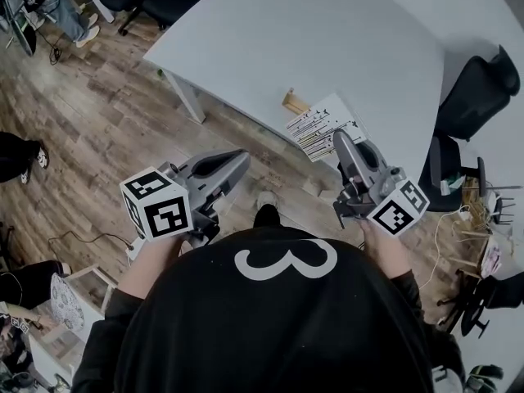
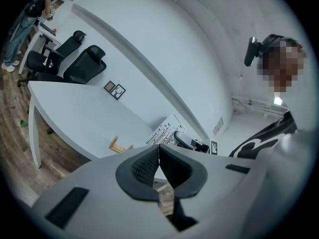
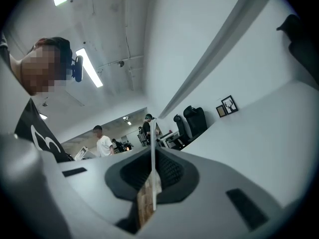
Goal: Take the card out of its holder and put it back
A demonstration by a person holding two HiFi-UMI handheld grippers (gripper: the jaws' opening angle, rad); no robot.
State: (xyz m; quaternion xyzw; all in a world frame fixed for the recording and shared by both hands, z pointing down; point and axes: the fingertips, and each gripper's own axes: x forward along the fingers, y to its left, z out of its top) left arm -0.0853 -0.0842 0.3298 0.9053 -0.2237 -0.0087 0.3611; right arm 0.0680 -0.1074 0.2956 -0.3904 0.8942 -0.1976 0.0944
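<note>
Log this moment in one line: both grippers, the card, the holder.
left gripper: shut, empty | right gripper: shut on card | card: out of holder | holder: empty, on table

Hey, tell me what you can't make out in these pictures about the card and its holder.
- Card print: too small to read in the head view, edge-on in the right gripper view.
- Holder slot: too small in the head and left gripper views.
- Where the right gripper grips the card: hidden by the gripper's own body in the head view.
</note>
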